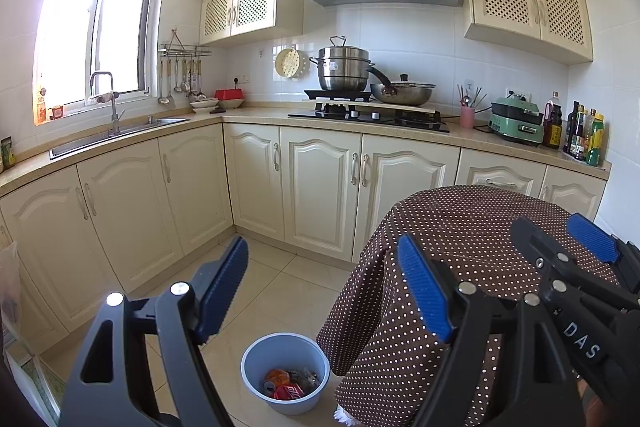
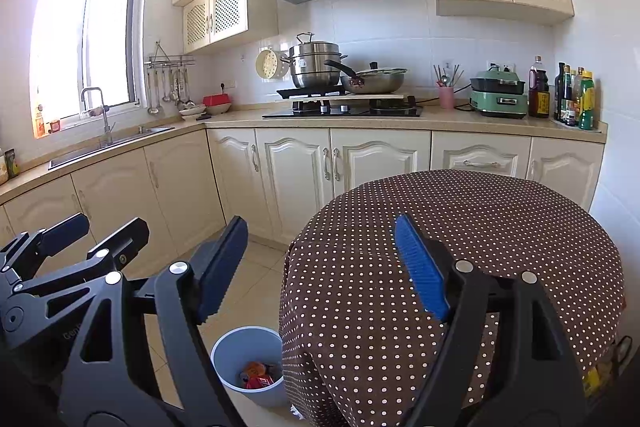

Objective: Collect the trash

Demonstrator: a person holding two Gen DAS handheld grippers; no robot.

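Two grippers, both yours: left gripper (image 1: 322, 291) and right gripper (image 2: 320, 267), fingers spread, nothing between them. One blue bucket (image 1: 256, 359) on the tiled floor (image 1: 280, 291), just beside the edge of the dotted-cloth counter (image 2: 460, 219). Inside it: a crushed orange can (image 1: 277, 375), a red can (image 1: 289, 392), grey scraps. Cloth top bare

Left tongs (image 1: 324, 285) gaping, right tongs (image 2: 322, 267) likewise (both empty), side by side
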